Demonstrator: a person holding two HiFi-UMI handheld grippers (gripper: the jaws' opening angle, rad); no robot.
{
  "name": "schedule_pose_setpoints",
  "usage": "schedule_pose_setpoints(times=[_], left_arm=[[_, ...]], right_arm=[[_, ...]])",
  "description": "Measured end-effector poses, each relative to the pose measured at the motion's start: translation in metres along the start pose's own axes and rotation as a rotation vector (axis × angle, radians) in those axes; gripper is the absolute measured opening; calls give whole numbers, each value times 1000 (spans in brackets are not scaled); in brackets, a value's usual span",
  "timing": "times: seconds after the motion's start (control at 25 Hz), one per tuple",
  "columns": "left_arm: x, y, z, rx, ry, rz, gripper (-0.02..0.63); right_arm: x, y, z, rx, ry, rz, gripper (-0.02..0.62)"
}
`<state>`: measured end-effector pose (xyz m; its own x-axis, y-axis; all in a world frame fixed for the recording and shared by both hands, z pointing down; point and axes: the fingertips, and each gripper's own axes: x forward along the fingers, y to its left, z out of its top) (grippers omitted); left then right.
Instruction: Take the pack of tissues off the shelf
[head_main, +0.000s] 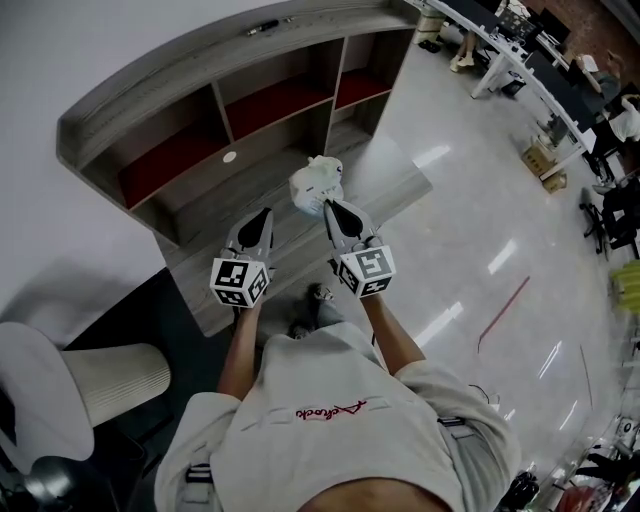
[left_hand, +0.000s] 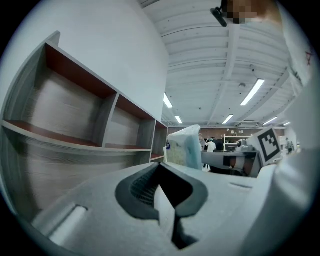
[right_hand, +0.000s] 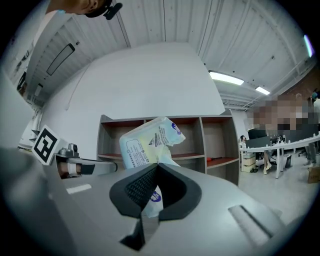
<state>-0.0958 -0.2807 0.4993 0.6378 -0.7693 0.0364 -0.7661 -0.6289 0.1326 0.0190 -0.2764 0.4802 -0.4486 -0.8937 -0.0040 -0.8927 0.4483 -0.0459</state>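
Observation:
My right gripper (head_main: 328, 205) is shut on the pack of tissues (head_main: 316, 183), a pale crinkled plastic pack held in the air in front of the shelf (head_main: 200, 190). In the right gripper view the pack (right_hand: 150, 142) sticks up tilted from between the closed jaws (right_hand: 156, 166), with the grey shelf (right_hand: 210, 135) and its red-brown compartments behind it. My left gripper (head_main: 265, 213) is alongside on the left, jaws closed to a point with nothing in them. The left gripper view shows its closed jaws (left_hand: 159, 166), the pack (left_hand: 184, 147) off to the right and the bare shelf boards (left_hand: 75, 145) on the left.
A white chair (head_main: 60, 380) stands at the lower left on a dark mat (head_main: 150, 310). Desks (head_main: 520, 60) with seated people line the upper right, and a cardboard box (head_main: 545, 160) sits on the glossy floor near them.

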Motion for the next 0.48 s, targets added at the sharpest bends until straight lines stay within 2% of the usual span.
schedule_pose_setpoints(times=[0.36, 0.48], left_arm=[[-11, -6, 4, 3, -2, 22, -2], [-12, -23, 4, 12, -8, 25, -2]], right_arm=[[-13, 2, 5, 9, -5, 6, 8], [-31, -4, 6, 4, -13, 8, 8]])
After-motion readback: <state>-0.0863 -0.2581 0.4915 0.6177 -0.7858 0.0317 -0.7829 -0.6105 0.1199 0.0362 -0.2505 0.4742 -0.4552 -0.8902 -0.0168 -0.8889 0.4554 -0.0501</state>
